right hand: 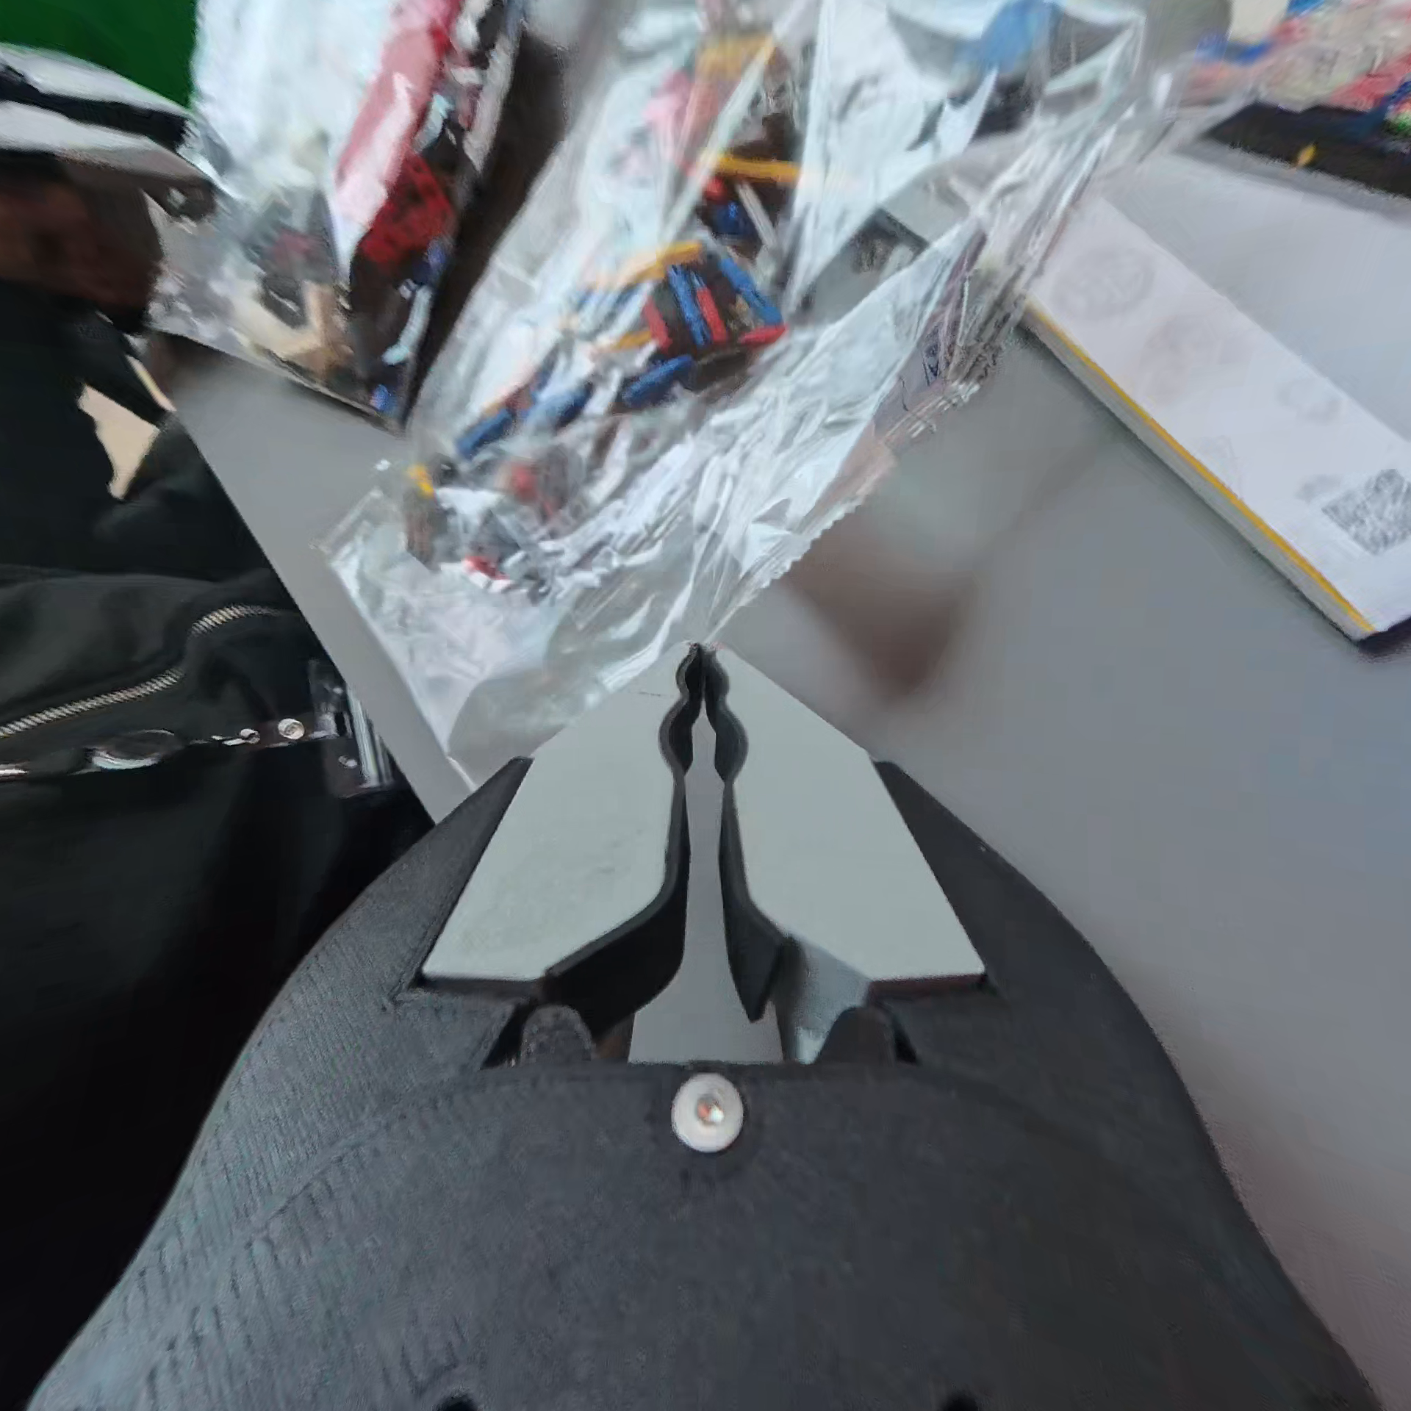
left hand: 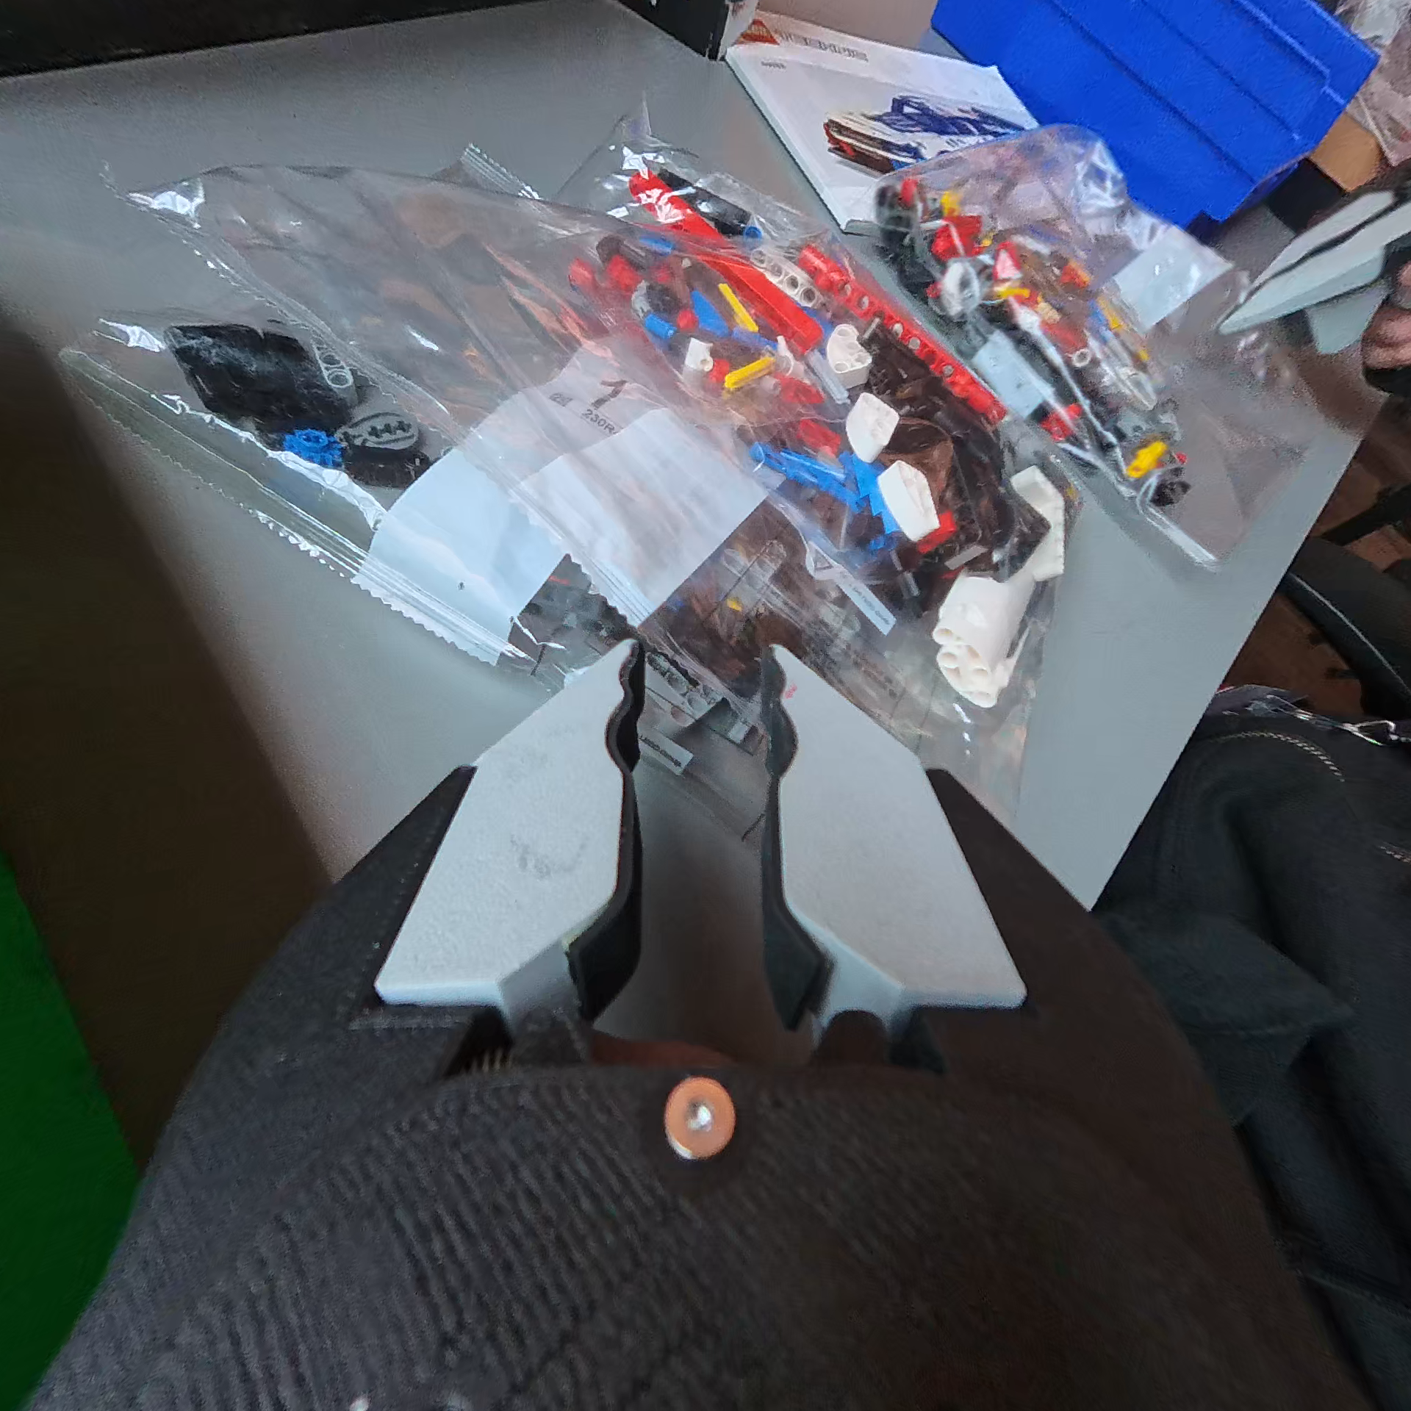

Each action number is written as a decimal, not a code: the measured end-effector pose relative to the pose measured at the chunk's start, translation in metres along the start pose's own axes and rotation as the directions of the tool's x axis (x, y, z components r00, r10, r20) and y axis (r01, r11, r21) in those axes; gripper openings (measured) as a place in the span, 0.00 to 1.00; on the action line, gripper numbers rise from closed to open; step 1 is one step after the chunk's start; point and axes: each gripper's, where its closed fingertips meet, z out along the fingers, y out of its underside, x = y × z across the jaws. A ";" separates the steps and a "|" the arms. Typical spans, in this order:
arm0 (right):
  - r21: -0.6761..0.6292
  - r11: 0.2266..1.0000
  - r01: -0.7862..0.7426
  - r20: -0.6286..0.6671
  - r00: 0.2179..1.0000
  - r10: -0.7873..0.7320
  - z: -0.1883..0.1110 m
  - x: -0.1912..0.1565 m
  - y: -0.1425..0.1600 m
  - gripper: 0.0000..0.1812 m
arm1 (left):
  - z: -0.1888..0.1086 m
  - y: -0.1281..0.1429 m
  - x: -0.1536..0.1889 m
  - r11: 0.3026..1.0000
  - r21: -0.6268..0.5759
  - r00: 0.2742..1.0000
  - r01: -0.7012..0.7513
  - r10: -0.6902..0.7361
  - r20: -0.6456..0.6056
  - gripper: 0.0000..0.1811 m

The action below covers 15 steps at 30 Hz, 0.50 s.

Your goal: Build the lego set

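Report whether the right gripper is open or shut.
Shut. In the right wrist view the right gripper's black fingertips meet on a corner of the crinkled clear plastic bag of mixed bricks, pinching and lifting it.

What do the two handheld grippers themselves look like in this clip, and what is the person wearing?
Both the left gripper and the right gripper have a black, ridged printed body with a silver screw and washer in the middle. Each carries two light grey wedge fingers lined with wavy black pads. No cables show. The person wears a dark jacket with a metal zip.

Bare grey table (left hand: 229,611) left of the piled parts bags (left hand: 687,397); booklet (left hand: 832,114) and blue bin (left hand: 1145,84) behind.
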 end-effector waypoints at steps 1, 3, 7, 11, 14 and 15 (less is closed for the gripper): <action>0.036 0.999 0.004 0.022 1.000 -0.005 -0.002 -0.006 -0.009 0.00 | 0.000 0.001 0.000 1.000 0.003 1.000 0.002 -0.002 -0.002 0.15; 0.092 0.996 0.020 0.056 0.998 -0.026 -0.007 -0.018 -0.025 0.00 | 0.000 0.004 -0.001 1.000 -0.002 1.000 0.029 -0.029 -0.010 0.16; 0.216 0.972 0.094 0.107 0.987 -0.119 -0.020 -0.052 -0.064 0.00 | -0.003 0.003 0.002 0.999 0.008 0.999 0.036 -0.036 -0.028 0.16; 0.289 0.939 0.185 0.112 0.968 -0.225 -0.024 -0.089 -0.108 0.00 | -0.003 0.004 0.003 1.000 0.012 0.999 0.027 -0.027 -0.026 0.17; 0.312 0.913 0.262 0.117 0.943 -0.311 -0.018 -0.123 -0.145 0.00 | -0.003 0.004 0.002 1.000 0.016 1.000 0.026 -0.026 -0.017 0.17; 0.312 0.904 0.291 0.114 0.933 -0.340 -0.013 -0.133 -0.158 0.00 | -0.003 0.004 0.002 0.999 0.017 0.999 0.029 -0.028 -0.018 0.17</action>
